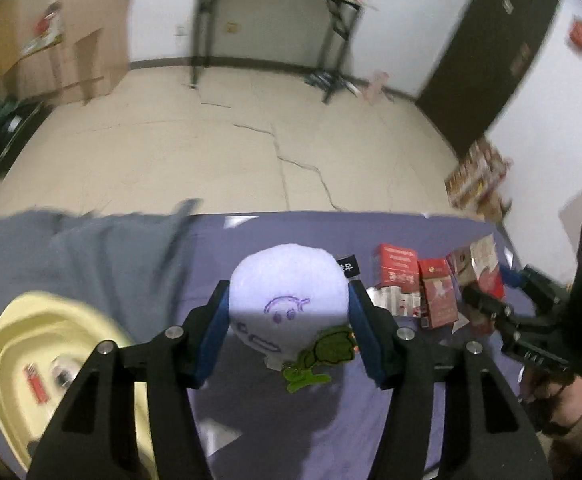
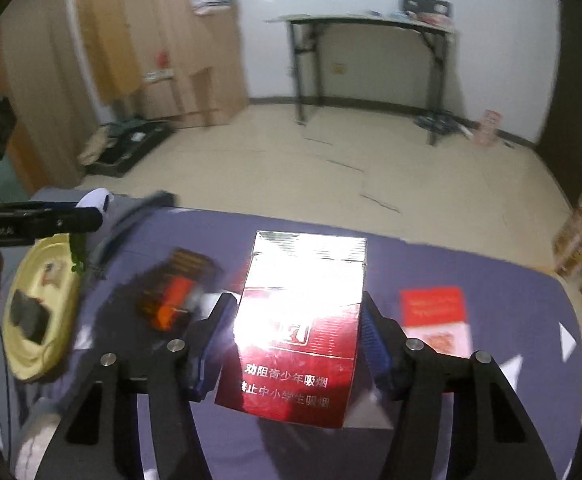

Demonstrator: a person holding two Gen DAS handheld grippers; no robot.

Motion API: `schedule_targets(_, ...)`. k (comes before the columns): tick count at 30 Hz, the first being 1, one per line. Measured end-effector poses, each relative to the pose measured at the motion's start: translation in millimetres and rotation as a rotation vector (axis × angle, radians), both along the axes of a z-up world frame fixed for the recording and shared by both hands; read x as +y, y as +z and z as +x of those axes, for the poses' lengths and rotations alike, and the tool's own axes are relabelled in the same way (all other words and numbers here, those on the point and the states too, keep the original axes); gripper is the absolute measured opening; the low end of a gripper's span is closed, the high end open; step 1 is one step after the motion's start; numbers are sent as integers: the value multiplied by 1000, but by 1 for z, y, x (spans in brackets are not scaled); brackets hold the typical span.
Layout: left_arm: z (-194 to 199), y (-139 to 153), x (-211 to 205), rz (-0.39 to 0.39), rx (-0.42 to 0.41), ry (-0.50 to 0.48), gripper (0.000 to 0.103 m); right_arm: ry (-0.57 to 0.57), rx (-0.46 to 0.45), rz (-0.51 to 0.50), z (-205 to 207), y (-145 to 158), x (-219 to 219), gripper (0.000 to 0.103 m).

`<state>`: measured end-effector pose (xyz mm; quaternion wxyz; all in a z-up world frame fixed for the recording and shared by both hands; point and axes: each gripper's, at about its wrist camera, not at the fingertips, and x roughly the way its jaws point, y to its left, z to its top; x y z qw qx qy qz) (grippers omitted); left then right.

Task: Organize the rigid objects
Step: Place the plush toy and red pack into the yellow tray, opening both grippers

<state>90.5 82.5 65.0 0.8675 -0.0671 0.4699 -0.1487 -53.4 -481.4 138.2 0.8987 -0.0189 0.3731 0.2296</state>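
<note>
Spare rm: cardboard boxes (image 2: 171, 52), folding table (image 2: 367, 20)

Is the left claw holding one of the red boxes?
No, the left claw grips a white plush ball; the red boxes lie beside it.

We're seeing both grippers, left gripper (image 1: 289, 316) & right gripper (image 2: 297, 344): matte black arms w/ silver screws, blue finger pads (image 1: 215, 332).

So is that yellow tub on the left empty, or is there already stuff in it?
Not empty. The yellow tub already holds a few small things, among them a dark flat item; blur hides what they are.
</note>
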Motion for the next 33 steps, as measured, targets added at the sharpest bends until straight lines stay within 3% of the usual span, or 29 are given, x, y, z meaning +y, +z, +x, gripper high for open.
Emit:
schedule_targets(3, -22, 6, 59, 13, -3, 107, 59, 124, -3, 43, -13, 13, 43, 58)
schedule_targets(8, -48, -14, 156, 144, 68, 279, 59, 357, 21, 70, -41, 21, 133, 57)
schedule_targets(12, -54, -42, 208, 144, 158, 375, 59, 557, 18, 2, -66, 13, 220, 57)
schedule_targets(16, -50, -66, 232, 135, 216, 408, 59, 668, -10, -127, -73, -1, 287, 56)
schedule_targets(22, -38, -92, 249, 116, 257, 408, 59, 673, 17, -198, -71, -25, 355, 56)
schedule_targets(29, -38, -101, 247, 127, 221, 372, 61, 659, 37, -201, -67, -32, 378, 57)
schedule_targets(31, -40, -97, 247, 115, 209, 377, 63, 663, 68, -204, -64, -31, 376, 68)
schedule_targets(32, -41, -94, 247, 111, 204, 376, 70, 662, 77, -189, -64, -29, 373, 78)
schedule_targets(33, -43, -89, 247, 121, 196, 379, 83, 662, 83, -165, -63, -26, 370, 85)
